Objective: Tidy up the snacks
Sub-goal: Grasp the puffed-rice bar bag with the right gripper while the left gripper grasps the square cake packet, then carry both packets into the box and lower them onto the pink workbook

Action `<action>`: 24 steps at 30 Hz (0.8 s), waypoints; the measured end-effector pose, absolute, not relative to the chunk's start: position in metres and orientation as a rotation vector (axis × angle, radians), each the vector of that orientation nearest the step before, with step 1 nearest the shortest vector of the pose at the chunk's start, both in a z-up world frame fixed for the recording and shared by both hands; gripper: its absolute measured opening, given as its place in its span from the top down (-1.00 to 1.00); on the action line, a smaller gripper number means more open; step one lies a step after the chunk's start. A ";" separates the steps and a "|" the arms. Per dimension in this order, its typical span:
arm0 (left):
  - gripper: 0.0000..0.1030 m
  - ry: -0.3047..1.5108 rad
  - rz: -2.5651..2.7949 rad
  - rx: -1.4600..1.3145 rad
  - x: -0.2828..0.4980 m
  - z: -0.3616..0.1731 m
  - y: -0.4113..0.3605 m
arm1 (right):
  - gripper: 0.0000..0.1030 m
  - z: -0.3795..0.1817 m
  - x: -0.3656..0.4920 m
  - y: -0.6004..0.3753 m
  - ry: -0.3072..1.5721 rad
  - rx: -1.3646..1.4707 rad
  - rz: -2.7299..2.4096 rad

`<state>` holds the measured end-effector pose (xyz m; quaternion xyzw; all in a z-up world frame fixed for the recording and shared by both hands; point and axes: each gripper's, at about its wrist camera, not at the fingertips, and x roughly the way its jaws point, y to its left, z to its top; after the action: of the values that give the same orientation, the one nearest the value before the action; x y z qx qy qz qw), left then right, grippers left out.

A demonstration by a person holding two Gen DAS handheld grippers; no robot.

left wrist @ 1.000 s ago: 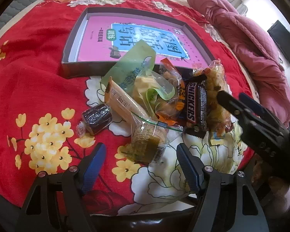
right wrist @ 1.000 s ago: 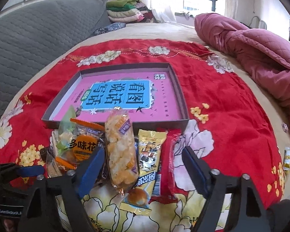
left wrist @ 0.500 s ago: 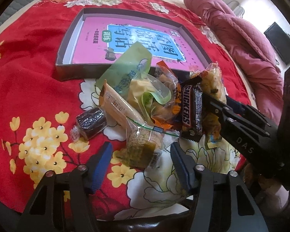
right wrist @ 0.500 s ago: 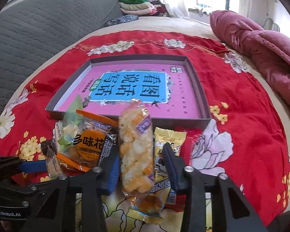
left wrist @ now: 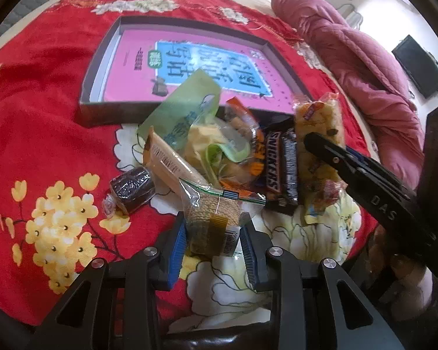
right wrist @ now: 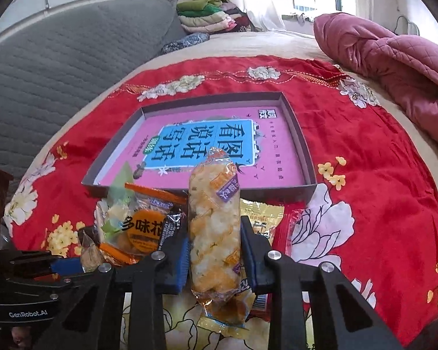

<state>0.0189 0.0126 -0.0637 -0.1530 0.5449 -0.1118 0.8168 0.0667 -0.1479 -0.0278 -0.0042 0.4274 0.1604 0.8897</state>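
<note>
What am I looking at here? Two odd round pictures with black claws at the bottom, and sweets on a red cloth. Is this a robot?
No robot: a person holds one pair of tongs in each hand, and each carries a wide-angle camera looking along its two fingers. That is why the pictures bulge.

One picture is from the left tongs. Their jaws have just been closing, and the blue pads now press on a clear-wrapped greenish cake.

The other is from the right tongs, which have also just been closing and now grip a long puffed rice bar.

Both look over a red flowered cloth spread on a bed. On it lie a heap of snacks, among them a Snickers bar, and beyond them a shallow box with a pink book cover inside.
</note>
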 end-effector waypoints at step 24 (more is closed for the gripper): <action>0.30 1.033 -0.147 -0.301 0.034 -0.020 0.034 | 0.40 -0.001 0.080 -0.169 0.775 0.075 0.325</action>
<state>0.0343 0.0336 -0.0201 -0.1431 0.4917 -0.0698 0.8561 0.0805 -0.1691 -0.0011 0.0362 0.3762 0.1578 0.9123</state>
